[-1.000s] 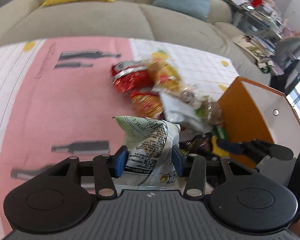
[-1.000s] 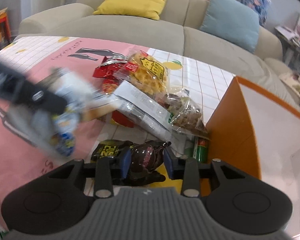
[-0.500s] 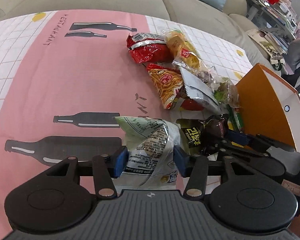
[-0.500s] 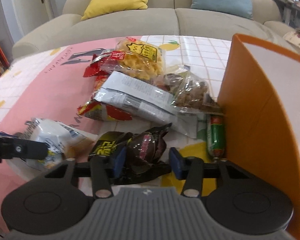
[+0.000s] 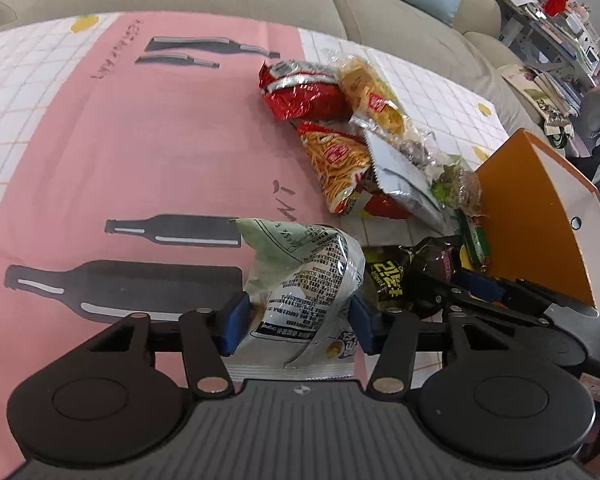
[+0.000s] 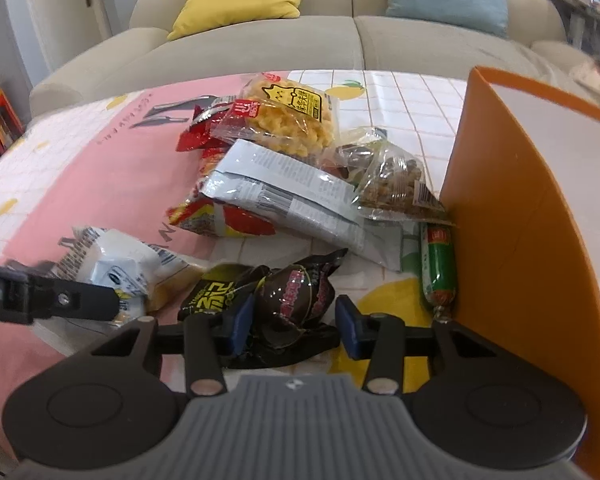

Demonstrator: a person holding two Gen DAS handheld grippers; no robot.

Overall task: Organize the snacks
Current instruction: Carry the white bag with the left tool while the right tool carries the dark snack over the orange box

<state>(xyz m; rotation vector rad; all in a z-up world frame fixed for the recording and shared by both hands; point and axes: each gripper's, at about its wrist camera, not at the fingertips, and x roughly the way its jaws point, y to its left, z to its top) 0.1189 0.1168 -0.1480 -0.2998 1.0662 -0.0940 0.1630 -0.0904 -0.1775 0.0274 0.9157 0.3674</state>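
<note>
Snack packets lie heaped on the pink and white tablecloth [image 5: 140, 152], left of the orange box [image 6: 512, 216].

Left gripper [image 5: 296, 322] is clenched on a pale green and white packet [image 5: 304, 280] at the near edge, its jaws having just closed a little. Right gripper [image 6: 290, 326] straddles a black packet [image 6: 284, 292]; its left pad presses the wrapper, but whether the right pad touches cannot be told. Farther off sit a red bag [image 5: 304, 94], a yellow puffs bag [image 6: 292, 114] and a silver packet [image 6: 284, 192], with a green sausage [image 6: 438, 268] beside the box wall.
</note>
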